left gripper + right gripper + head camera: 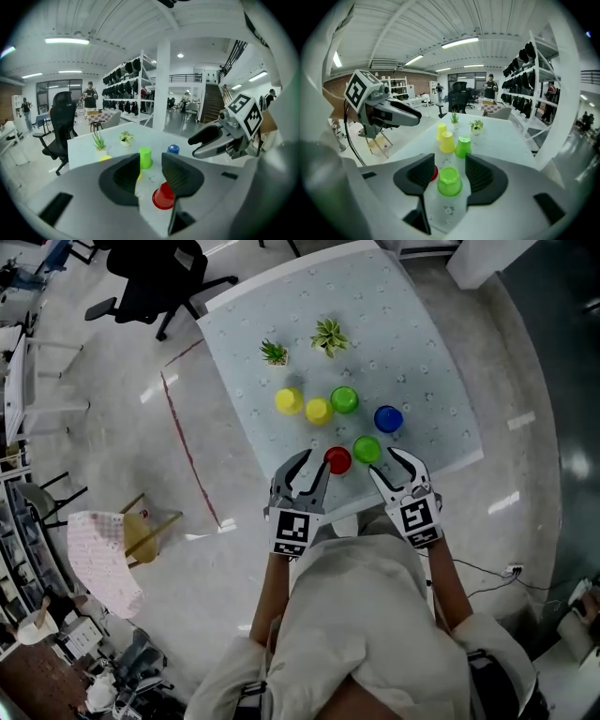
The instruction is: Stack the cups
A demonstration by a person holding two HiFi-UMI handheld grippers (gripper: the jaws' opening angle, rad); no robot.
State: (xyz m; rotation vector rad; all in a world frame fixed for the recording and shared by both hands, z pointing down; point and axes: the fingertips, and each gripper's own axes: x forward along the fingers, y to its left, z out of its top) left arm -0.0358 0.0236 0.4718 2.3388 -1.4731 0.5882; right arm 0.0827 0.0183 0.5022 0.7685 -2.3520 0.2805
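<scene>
Several upside-down cups stand on the pale table (422,343): two yellow ones (289,401) (318,411), a green one (344,399), a blue one (388,418), a red one (337,460) and a second green one (367,449). My left gripper (314,470) hovers at the near edge, open and empty. The red cup (164,197) sits just beyond its right jaw. My right gripper (394,465) is open too. The near green cup (450,182) stands just ahead of its jaws, untouched. The red cup (434,173) peeks out from behind the right gripper's left jaw.
Two small potted plants (274,352) (329,336) stand at the far side of the table. A black office chair (150,282) is beyond the table's far left corner, and a wooden chair with a cloth (112,540) stands on the floor to the left.
</scene>
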